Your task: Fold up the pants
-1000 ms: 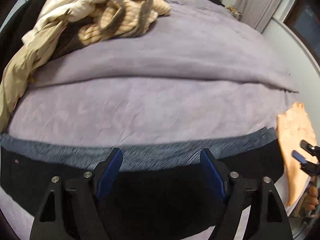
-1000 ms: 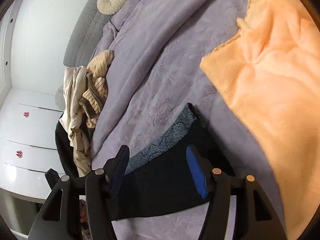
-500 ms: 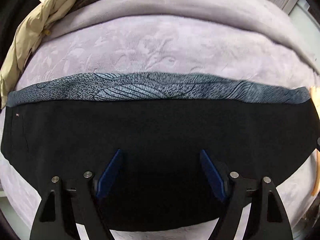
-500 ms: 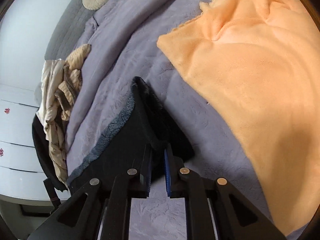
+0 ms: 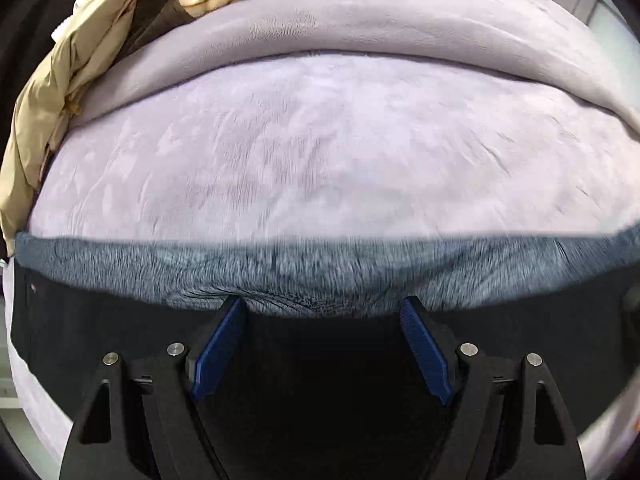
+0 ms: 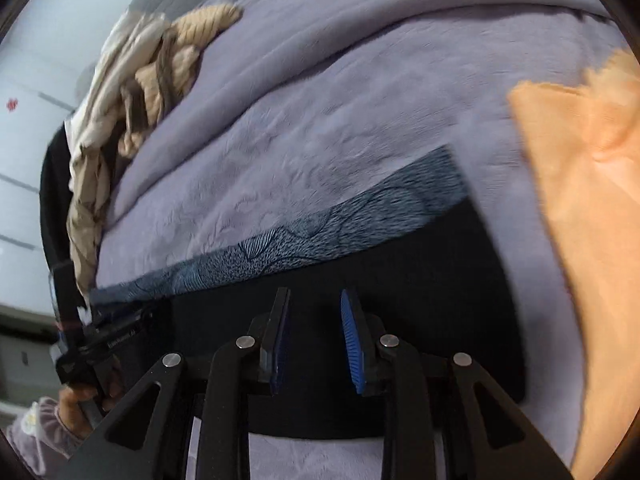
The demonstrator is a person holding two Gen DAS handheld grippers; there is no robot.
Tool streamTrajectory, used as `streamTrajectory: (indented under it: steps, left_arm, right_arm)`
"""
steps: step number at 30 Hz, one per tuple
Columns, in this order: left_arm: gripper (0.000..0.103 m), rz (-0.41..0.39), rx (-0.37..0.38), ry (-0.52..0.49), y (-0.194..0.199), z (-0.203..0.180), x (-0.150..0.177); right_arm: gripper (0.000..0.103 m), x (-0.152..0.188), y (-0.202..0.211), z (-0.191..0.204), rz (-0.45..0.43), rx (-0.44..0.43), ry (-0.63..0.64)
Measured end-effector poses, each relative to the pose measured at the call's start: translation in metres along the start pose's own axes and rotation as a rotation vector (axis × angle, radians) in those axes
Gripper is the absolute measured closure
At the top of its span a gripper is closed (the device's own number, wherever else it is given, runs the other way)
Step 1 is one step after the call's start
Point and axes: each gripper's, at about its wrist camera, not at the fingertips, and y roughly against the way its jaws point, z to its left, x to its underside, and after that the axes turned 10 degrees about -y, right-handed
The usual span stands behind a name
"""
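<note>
The pants [image 5: 96, 332] are black with a blue-grey patterned band [image 5: 320, 276] along their far edge. They lie flat across the lilac bedspread [image 5: 320, 152]. They also show in the right wrist view [image 6: 440, 272] with the band [image 6: 360, 212]. My left gripper [image 5: 322, 308] is open, its blue pads over the black cloth at the band's near edge, holding nothing. My right gripper [image 6: 316, 300] is partly open over the black cloth, nothing between its pads. The left gripper's body and the hand holding it show at lower left in the right wrist view [image 6: 92, 344].
A pile of beige and striped clothes [image 5: 120, 20] lies at the far left of the bed, also in the right wrist view [image 6: 140, 80]. An orange blanket [image 6: 592, 220] lies right of the pants. White cabinets [image 6: 24, 120] stand beyond the bed's left side.
My right gripper was shut on the pants' corner half a second ago and has now opened and swung left over the cloth. My left gripper stayed open and shifted forward to the band.
</note>
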Motion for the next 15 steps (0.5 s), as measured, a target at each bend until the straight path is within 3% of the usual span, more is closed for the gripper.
streamTrajectory:
  steps: [1, 3, 5, 8, 9, 11, 15]
  left_arm:
    - [0.016, -0.018, -0.012, 0.009, -0.003, 0.002, -0.006]
    - [0.015, -0.025, -0.018, 0.018, -0.012, 0.008, -0.022]
    - [0.015, -0.026, -0.024, 0.037, -0.015, 0.017, -0.034]
    - [0.015, -0.051, -0.024, 0.06, 0.001, 0.037, -0.045]
    - [0.015, -0.061, -0.023, 0.063, 0.009, 0.043, -0.04]
    - [0.015, -0.06, -0.033, 0.061, 0.023, 0.054, -0.025]
    - [0.015, -0.03, -0.065, 0.092, 0.033, 0.079, 0.032]
  right_arm:
    - [0.082, -0.006, -0.012, 0.0, -0.017, 0.038, 0.021]
    - [0.099, -0.017, -0.013, -0.009, -0.066, 0.033, 0.008]
    - [0.099, -0.031, -0.003, -0.023, -0.092, 0.016, -0.067]
    - [0.086, -0.024, 0.037, -0.041, -0.152, -0.058, -0.167]
    - [0.073, -0.014, 0.05, -0.05, -0.156, -0.103, -0.201]
    - [0.06, 0.017, 0.069, -0.074, -0.153, -0.161, -0.287]
    - [0.06, 0.078, 0.073, -0.116, -0.105, -0.247, -0.467]
